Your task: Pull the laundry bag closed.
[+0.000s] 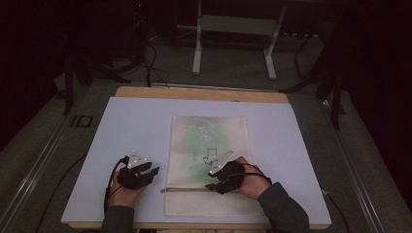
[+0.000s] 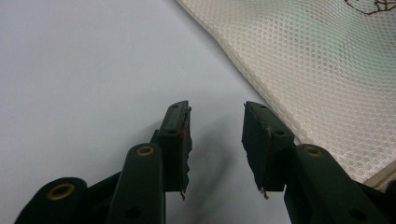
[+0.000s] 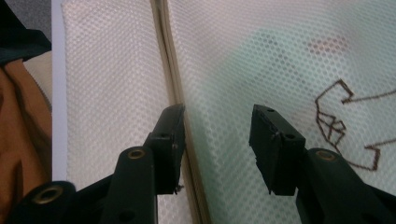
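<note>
Looking at the whole setup first: a pale blue table (image 1: 121, 145) with a cream mesh pouch (image 1: 204, 145) lying flat in the middle of it, something greenish showing through the weave and a little brown stitched logo (image 3: 348, 126) on the front. A tan zipper strip (image 1: 187, 189) runs across the pouch near the person's end.

My read is this is the approach-to-the-zipper stage, nothing grabbed yet. The right gripper (image 1: 214, 186) hovers right over the pouch at the zipper line, jaws spread apart with only mesh showing between them. The right gripper view has one jaw sitting just beside the zipper band (image 3: 175, 88). The left gripper (image 1: 148, 171) is parked on bare table just beside the pouch's left edge, jaws wide and empty too.

Next bit probably needs the right one to find the zipper pull and pinch it, while the left pins the pouch edge so the whole thing doesn't slide. I can't make out the pull tab itself.
</note>
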A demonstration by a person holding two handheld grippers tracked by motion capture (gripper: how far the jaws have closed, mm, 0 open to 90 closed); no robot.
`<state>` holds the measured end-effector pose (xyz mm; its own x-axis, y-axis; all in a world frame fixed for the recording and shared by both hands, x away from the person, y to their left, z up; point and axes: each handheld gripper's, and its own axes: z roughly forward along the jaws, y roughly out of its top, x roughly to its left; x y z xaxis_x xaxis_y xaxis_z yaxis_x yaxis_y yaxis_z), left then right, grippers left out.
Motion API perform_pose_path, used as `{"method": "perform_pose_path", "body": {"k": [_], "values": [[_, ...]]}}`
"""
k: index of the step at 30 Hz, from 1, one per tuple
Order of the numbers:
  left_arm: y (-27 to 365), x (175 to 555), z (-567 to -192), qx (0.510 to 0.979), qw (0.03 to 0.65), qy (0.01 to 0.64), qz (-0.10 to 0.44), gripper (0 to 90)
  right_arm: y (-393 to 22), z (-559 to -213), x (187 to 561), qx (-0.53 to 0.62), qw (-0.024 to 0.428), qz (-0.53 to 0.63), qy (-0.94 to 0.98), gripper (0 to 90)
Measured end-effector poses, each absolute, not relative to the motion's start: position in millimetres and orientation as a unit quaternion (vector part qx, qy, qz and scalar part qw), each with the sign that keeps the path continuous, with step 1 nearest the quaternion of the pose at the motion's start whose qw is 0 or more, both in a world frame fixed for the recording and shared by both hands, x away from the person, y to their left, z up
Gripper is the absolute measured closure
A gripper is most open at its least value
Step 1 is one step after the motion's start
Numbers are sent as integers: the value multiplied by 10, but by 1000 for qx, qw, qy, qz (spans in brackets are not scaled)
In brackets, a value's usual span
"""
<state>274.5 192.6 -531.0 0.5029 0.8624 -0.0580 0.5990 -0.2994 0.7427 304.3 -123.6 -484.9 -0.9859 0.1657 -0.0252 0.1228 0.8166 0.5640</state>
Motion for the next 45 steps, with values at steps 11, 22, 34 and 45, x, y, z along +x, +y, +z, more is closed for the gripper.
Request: {"method": "perform_pose_path", "body": {"k": [11,22,34,45], "values": [[1922,2745,-5311,786,366,465,179,609,-1085,-4839,3040,63,31,298,952,559],[1925,2748,-5314,787,365,465,179,609,-952,-4831,3035,54,26,299,952,560],[1925,2748,-5314,788,364,464,179,609,-818,-4854,3024,42,24,299,953,623],[1918,2749,-5317,789,364,462,176,609,-658,-4892,2996,28,17,299,954,698]]}}
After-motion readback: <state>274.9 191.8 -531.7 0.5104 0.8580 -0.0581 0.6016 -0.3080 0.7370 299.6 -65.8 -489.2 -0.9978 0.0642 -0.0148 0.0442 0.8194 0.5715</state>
